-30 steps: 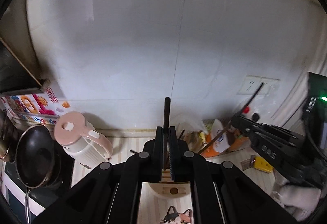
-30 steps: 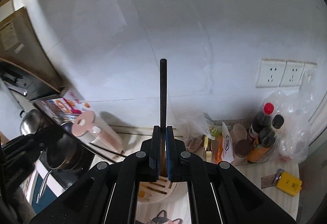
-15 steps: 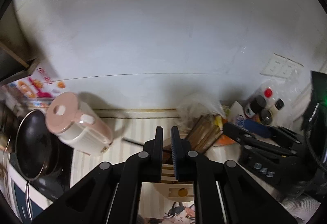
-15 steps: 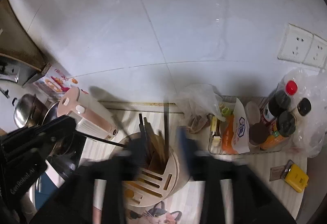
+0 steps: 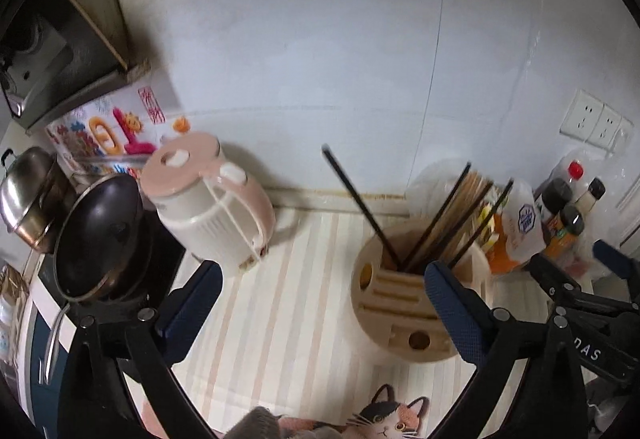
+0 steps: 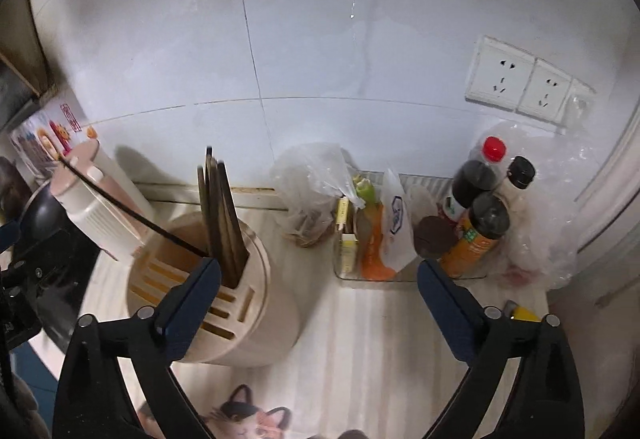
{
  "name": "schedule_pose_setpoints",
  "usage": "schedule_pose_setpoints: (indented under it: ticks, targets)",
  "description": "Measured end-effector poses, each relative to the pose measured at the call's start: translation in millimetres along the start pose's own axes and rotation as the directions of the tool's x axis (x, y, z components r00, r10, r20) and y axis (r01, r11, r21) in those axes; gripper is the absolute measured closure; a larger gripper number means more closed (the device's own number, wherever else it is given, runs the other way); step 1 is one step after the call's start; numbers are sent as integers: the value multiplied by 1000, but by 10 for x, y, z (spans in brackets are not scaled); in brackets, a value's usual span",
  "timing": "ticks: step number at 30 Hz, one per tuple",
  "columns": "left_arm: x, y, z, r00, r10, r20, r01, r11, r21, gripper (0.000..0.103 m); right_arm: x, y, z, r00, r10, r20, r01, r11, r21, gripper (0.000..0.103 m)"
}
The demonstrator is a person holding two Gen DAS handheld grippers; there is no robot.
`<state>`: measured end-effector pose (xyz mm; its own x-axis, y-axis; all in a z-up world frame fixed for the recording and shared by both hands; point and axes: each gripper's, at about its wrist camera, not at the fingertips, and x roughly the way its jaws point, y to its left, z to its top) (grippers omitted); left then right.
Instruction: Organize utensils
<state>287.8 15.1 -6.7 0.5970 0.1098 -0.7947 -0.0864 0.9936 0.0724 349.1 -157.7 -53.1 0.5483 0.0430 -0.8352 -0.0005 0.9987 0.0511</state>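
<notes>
Both your grippers, left (image 5: 322, 303) and right (image 6: 318, 303), now stand wide and empty; a second ago each clamped a chopstick. The chopsticks (image 5: 436, 223) now stand in the holder (image 5: 404, 307). Judge this placement complete; retract.

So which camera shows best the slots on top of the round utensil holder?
The left wrist view: it looks down on the utensil holder, showing slots, round holes and chopsticks fanning out. The right wrist view shows the holder more from the side, its slots partly hidden behind one finger of the right tongs.
</notes>
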Motion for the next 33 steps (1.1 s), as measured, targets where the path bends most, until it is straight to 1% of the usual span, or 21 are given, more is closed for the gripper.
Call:
schedule_pose_setpoints:
  ticks: [1,5,8,11,17,19,20,24,27,33]
  targets:
    - [-1,-6,-47,1000,5,2,-5,1000,-3,0,-15,10,-48,1000,-17,16,17,1000,-13,0]
    - [-62,-25,-209,1000,9,13,-9,1000,-14,0,-128,28,-190,997,-37,62,40,999,-34,0]
    - [-180,-42,-319,1000,9,30,-8,1000,-19,0,-272,18,-295,996,-42,85,46,998,-42,0]
    - [-379,-24,-436,999,-4,52,5,1000,-22,0,-467,-2,-400,994,-48,101,52,998,-37,0]
    - [-908,95,-643,992,-26,126,25,1000,6,0,-1097,19,-690,983,-82,163,85,996,-10,0]
    - [-1092,155,-729,989,-32,146,29,999,17,0,-1373,72,-808,975,-111,194,112,994,4,0]
    - [-1154,181,-765,988,-37,152,34,999,20,0,-1465,86,-845,973,-116,202,117,993,9,0]
    - [-1520,336,-995,982,-64,178,59,998,34,0,-2052,193,-1118,955,-140,260,136,990,35,0]
    - [-1768,450,-1168,978,-83,193,75,996,44,0,-2390,290,-1317,949,-151,278,144,989,47,0]
    - [-2156,575,-1442,971,-118,208,104,991,78,0,-2895,426,-1696,943,-162,289,148,987,70,0]
